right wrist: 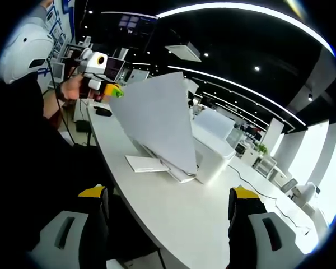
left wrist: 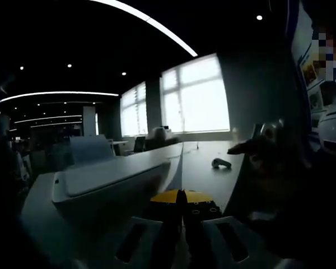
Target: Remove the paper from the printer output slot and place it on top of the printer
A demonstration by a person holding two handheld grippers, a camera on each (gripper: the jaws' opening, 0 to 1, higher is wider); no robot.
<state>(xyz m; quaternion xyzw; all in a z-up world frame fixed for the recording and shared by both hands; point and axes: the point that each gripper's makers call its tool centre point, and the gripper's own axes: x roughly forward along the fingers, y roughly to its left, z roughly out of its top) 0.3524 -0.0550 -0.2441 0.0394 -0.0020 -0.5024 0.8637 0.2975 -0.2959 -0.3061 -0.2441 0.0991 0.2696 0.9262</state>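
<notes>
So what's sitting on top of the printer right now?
In the left gripper view the printer has a bare flat lid. In the right gripper view the lifted paper, gripped by the left gripper, covers part of its top.

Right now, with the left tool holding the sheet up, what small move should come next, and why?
Probably carry the left tool across above the white box-shaped printer and lower the white sheet of paper flat onto its top. The sheet hangs from that tool by one corner, raised in front of the printer, and the right tool is open and holds nothing.
</notes>
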